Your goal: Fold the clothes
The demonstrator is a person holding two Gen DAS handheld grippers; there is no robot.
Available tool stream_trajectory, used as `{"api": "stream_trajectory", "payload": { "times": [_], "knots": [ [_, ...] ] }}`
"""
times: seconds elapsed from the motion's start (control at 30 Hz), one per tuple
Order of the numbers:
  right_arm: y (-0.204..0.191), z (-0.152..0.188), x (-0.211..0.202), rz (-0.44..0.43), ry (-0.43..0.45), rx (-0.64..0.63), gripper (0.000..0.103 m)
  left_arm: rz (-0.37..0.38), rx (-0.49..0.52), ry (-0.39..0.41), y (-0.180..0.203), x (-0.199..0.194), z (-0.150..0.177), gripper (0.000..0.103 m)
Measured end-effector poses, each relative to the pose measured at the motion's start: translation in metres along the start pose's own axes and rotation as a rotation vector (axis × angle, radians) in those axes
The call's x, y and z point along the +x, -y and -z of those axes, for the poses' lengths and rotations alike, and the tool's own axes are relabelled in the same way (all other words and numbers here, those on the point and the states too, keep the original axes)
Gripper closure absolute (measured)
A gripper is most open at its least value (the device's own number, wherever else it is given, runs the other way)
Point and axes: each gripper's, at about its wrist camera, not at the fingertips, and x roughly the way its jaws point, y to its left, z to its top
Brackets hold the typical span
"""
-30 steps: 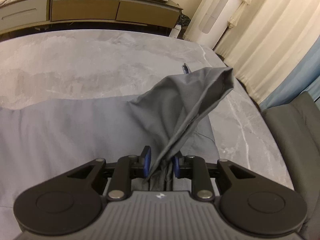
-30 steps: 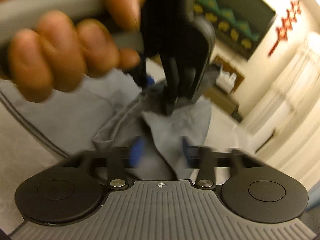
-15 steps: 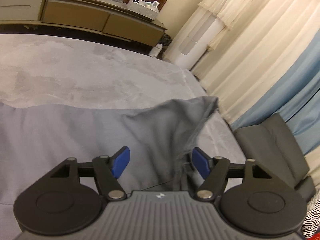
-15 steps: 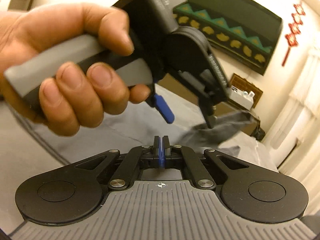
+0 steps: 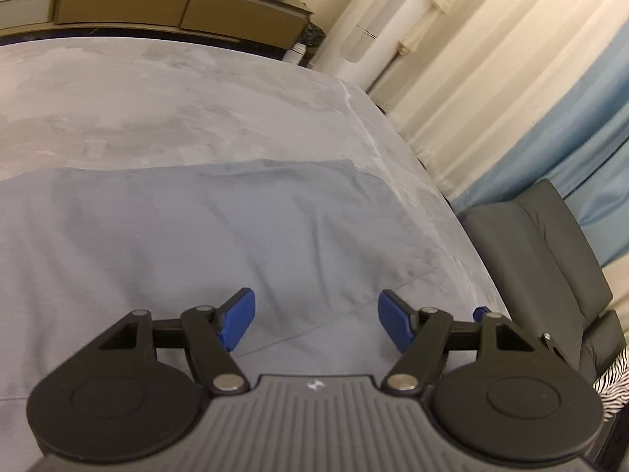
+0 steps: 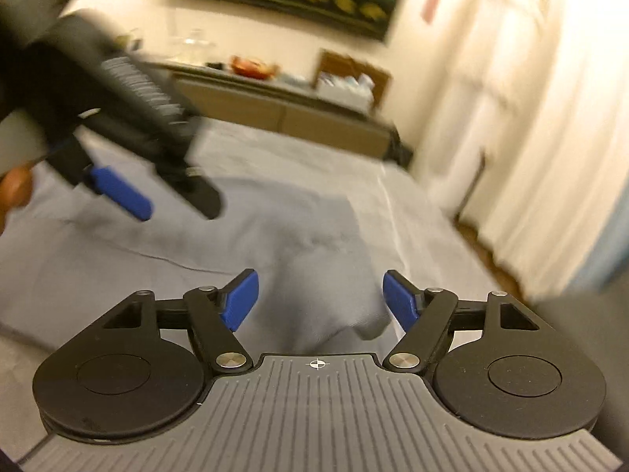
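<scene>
A grey garment (image 5: 220,232) lies spread flat on the grey marbled table (image 5: 157,98), its folded-over part smooth with a few creases. My left gripper (image 5: 316,324) is open and empty just above the garment's near part. My right gripper (image 6: 320,303) is open and empty above a rumpled corner of the same garment (image 6: 314,259). The left gripper also shows in the right wrist view (image 6: 129,188), blurred, at the left above the cloth.
A low sideboard (image 5: 177,8) with boxes stands beyond the table's far edge. A white standing appliance (image 5: 361,47) and cream curtains (image 5: 491,59) are at the right. A dark grey chair (image 5: 538,259) stands close to the table's right edge.
My left gripper opened and let go of the grey cloth, which dropped flat onto the garment. My right gripper went from shut to open and pulled back. Both views swung right.
</scene>
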Motion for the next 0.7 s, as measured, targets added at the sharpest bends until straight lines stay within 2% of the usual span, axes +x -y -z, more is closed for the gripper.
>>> {"api": "stream_trajectory", "payload": {
  "times": [0.1,0.23,0.3,0.33,0.4,0.47,0.57,0.63,0.7],
  "knots": [
    [0.031,0.001,-0.004,-0.029,-0.019,0.154,0.018,-0.003,0.049,-0.013,0.012,0.010,0.002,0.033],
    [0.068,0.020,0.005,-0.079,-0.100,0.378,0.017,-0.056,0.107,-0.025,0.025,0.026,0.002,0.033],
    [0.076,0.032,0.010,-0.134,-0.137,0.457,0.023,-0.075,0.091,-0.029,0.022,0.034,0.000,0.033],
    [0.076,0.035,0.016,-0.157,-0.156,0.471,0.033,-0.082,0.081,-0.032,0.019,0.037,-0.001,0.033],
    [0.067,0.040,0.020,-0.169,-0.157,0.425,0.044,-0.087,0.070,-0.024,0.017,0.040,-0.004,0.033],
    [0.058,0.041,0.018,-0.188,-0.150,0.391,0.079,-0.087,0.065,-0.025,0.018,0.040,-0.008,0.033],
    [0.047,0.038,0.012,-0.183,-0.116,0.341,0.087,-0.043,0.071,0.000,0.027,0.028,-0.017,0.032],
    [0.031,0.033,-0.001,-0.146,-0.057,0.235,0.088,-0.022,0.102,0.024,0.039,0.019,-0.024,0.024],
    [0.013,0.029,-0.018,-0.100,0.007,0.106,0.088,-0.033,0.162,0.023,0.053,0.017,-0.028,0.014]
  ]
}}
